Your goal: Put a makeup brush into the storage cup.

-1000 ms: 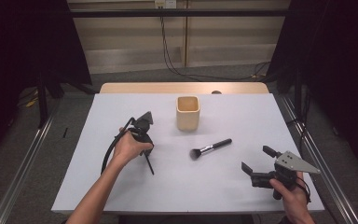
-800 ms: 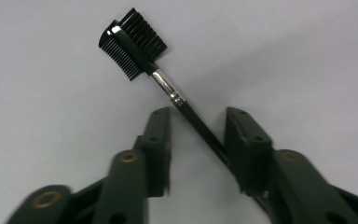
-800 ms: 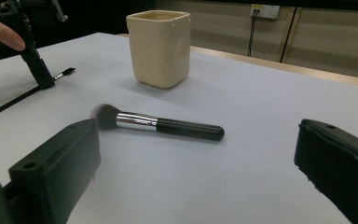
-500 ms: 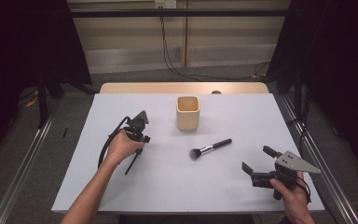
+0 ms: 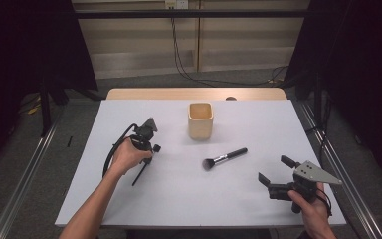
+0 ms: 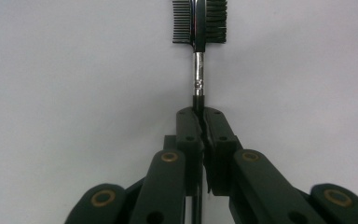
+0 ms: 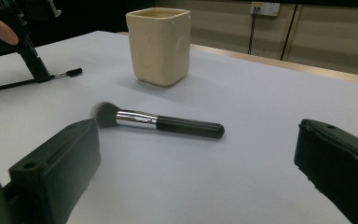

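1. Left gripper view: the comb brush (image 6: pixel 198 23) runs straight away from the camera, its slim black and silver handle in line with the jaws and its head, comb teeth on one side and bristles on the other, at the far end over the white bench (image 6: pixel 65 93).
2. The left gripper (image 6: pixel 200 116) has its jaws pressed narrow on the handle, holding the comb brush.
3. In the high view the left gripper (image 5: pixel 146 144) sits on the left half of the bench (image 5: pixel 144 199), and the brush handle (image 5: pixel 139 174) slants back toward the person.
4. The right gripper (image 5: pixel 273 174) is near the bench's front right corner, its jaws spread wide with nothing between them.
5. A powder brush (image 5: pixel 225 158) lies flat between the two grippers, bristles toward the left, handle toward the far right.
6. A cream cup (image 5: pixel 200 120) stands upright behind the powder brush, apart from it.
7. Bare bench lies in front of both brushes, up to the near edge.
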{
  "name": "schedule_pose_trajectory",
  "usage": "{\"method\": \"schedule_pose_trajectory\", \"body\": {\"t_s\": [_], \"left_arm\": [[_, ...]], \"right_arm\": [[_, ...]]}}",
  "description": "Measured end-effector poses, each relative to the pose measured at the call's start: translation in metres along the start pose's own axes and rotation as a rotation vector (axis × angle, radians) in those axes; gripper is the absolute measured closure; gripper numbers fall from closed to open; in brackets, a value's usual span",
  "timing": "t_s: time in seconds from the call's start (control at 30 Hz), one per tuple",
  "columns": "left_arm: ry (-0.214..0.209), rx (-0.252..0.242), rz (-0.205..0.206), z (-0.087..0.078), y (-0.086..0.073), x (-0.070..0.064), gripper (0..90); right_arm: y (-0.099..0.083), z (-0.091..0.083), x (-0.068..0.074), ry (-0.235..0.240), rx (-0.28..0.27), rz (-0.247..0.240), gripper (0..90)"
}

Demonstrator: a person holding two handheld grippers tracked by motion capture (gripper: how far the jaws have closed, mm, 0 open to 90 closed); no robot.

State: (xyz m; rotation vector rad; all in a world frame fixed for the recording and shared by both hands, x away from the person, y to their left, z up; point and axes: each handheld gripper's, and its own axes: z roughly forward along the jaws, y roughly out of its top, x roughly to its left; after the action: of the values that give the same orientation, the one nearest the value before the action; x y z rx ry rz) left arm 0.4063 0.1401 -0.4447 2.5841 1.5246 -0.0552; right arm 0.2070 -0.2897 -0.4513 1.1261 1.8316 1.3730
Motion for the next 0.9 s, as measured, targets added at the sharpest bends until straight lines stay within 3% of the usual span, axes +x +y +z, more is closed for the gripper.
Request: {"method": "schedule_pose_trajectory", "body": {"t_s": [0.5, 0.73, 0.9], "left_arm": [[-0.071, -0.129, -0.033, -0.008, -0.015, 0.011, 86.2], [-0.057, -0.235, -0.043, -0.019, -0.02, 0.013, 86.3], [-0.074, -0.309, -0.042, -0.025, -0.025, 0.013, 86.3]], "right_arm": [[0.001, 0.001, 0.0, 0.005, -0.006, -0.009, 0.0], [0.001, 0.0, 0.0, 0.005, -0.011, -0.01, 0.0], [0.001, 0.0, 0.001, 0.007, -0.011, -0.008, 0.0]]}}
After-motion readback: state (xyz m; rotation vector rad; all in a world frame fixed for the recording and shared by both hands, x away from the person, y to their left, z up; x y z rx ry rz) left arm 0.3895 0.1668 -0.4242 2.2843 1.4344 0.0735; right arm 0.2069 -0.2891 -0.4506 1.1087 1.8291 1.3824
